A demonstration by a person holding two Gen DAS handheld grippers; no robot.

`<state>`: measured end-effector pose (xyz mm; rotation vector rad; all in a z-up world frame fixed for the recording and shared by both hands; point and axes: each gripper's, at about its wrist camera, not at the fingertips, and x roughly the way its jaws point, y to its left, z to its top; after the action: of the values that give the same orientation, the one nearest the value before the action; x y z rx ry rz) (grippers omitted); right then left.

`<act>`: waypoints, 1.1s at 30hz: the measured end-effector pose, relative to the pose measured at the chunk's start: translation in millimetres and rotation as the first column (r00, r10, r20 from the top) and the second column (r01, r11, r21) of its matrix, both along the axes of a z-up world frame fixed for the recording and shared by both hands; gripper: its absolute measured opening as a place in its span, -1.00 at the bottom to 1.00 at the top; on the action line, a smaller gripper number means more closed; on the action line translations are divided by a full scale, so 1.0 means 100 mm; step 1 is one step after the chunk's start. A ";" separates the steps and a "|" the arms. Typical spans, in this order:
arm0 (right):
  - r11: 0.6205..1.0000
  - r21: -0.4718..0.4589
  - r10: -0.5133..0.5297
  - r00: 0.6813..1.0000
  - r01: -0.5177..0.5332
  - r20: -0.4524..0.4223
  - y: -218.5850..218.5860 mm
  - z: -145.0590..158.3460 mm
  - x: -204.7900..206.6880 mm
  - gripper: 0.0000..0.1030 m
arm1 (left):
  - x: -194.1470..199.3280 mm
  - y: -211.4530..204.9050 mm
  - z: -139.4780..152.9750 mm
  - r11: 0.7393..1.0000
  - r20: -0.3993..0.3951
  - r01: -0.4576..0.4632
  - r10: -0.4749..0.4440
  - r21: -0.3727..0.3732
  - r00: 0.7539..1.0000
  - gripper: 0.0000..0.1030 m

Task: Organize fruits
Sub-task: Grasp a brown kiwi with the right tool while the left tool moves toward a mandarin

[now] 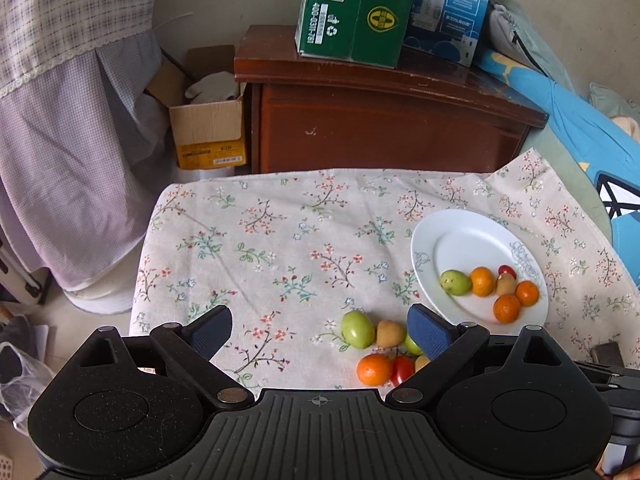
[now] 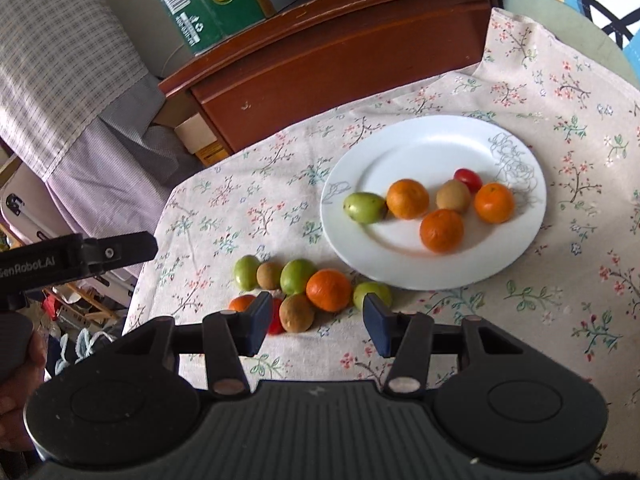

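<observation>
Right wrist view: loose fruit dead ahead of spread fingers

Right wrist view: the right gripper (image 2: 316, 320) is seen with fingers spread and nothing pinched, the loose cluster lying just beyond the tips on the floral cloth (image 2: 520, 320). A brown fruit (image 2: 297, 313) sits nearest the gap; an orange (image 2: 329, 290) lies just past it, towards the plate (image 2: 400, 264), which is far-right of the pile and already carries six pieces. No long axis is offered by these round fruits. The left gripper (image 1: 320, 332) is also held apart and empty, with the pile off to its right, so the right hand is judged better placed. Only the right view shows all the loose fruit; in the left view a finger covers part.
</observation>
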<state>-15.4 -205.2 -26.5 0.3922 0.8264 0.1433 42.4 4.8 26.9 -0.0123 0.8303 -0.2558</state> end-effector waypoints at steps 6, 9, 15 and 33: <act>0.998 -0.006 0.059 0.998 -0.060 -0.022 0.17 -0.17 0.04 -0.01 | 0.01 0.07 -0.16 1.000 -0.042 -0.002 0.002 0.008 0.999 0.86; 0.998 -0.013 0.058 0.998 -0.059 -0.015 0.20 -0.23 0.08 -0.01 | 0.04 0.11 -0.23 1.000 -0.057 -0.013 0.012 -0.006 0.998 0.86; 0.999 -0.014 0.052 0.998 -0.052 -0.027 0.22 -0.35 0.17 -0.14 | 0.08 0.19 -0.30 0.999 -0.070 -0.037 0.035 -0.030 0.997 0.86; 0.998 -0.009 0.056 0.998 -0.056 -0.001 0.24 -0.38 0.25 -0.51 | 0.14 0.18 -0.45 0.997 -0.115 -0.043 0.036 -0.058 0.993 0.86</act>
<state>9.4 -180.8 -64.0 0.3613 0.8390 0.1915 56.2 23.0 -18.3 -0.1010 0.9346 -0.2444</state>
